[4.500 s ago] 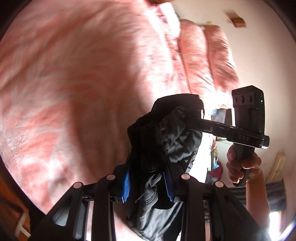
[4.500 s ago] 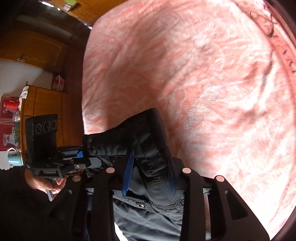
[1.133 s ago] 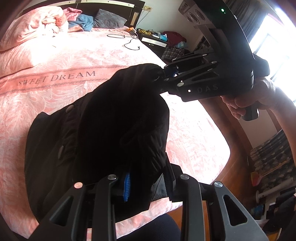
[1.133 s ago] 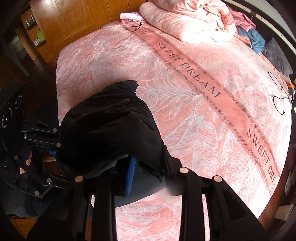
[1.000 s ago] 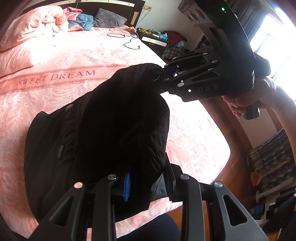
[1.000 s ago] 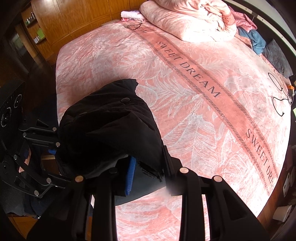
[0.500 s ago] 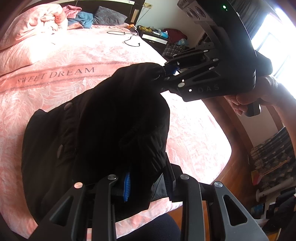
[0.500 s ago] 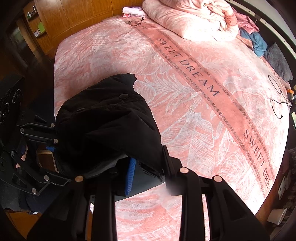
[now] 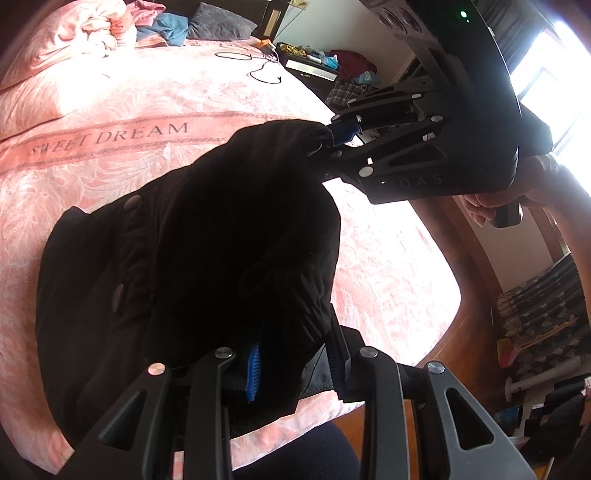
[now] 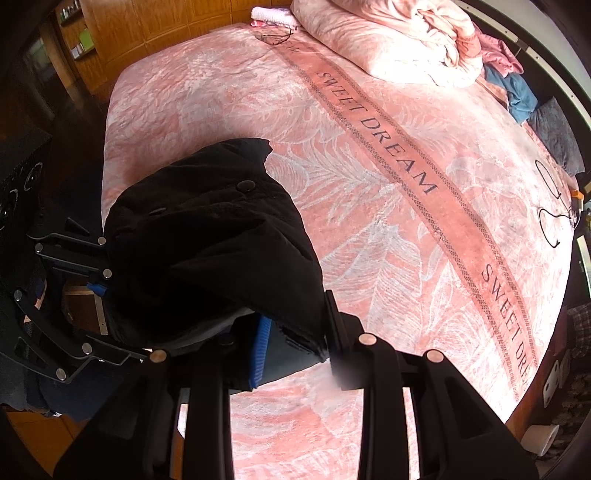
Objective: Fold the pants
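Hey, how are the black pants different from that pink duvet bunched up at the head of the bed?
The black pants are dark with snap buttons; the pink duvet is pale and plain. The pants are gripped by the left gripper and right gripper near the bed's foot; the duvet lies untouched in a heap. Both are bunched fabric over the bedspread.

Sunlit pink bed [image 10: 369,155], wooden wardrobe [image 10: 155,26]

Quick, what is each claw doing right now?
Left gripper: shut on the black pants.
Right gripper: shut on the black pants too.
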Demonstrator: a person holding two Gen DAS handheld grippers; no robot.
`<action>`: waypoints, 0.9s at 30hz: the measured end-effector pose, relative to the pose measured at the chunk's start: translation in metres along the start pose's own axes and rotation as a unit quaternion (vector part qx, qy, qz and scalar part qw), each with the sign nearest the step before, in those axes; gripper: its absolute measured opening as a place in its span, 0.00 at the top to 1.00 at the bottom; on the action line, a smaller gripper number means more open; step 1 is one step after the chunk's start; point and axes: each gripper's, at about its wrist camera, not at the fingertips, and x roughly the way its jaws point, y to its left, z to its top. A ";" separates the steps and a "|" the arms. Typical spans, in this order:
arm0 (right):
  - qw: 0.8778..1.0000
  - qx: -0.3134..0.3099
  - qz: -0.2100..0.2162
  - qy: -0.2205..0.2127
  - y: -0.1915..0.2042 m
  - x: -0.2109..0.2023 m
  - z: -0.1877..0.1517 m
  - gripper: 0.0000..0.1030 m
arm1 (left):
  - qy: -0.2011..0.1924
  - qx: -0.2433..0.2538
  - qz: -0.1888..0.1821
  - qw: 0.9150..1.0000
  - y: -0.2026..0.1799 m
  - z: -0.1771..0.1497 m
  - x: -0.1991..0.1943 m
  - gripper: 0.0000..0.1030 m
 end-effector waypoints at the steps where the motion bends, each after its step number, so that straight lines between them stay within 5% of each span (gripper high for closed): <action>1: 1.000 -0.003 -0.002 0.002 0.001 0.001 -0.001 0.74 | 0.001 -0.001 0.000 1.000 0.000 0.000 0.001 0.72; 27: 1.000 -0.020 -0.006 0.017 -0.003 0.027 -0.024 0.74 | 0.046 0.002 0.016 0.999 -0.003 0.015 0.031 0.72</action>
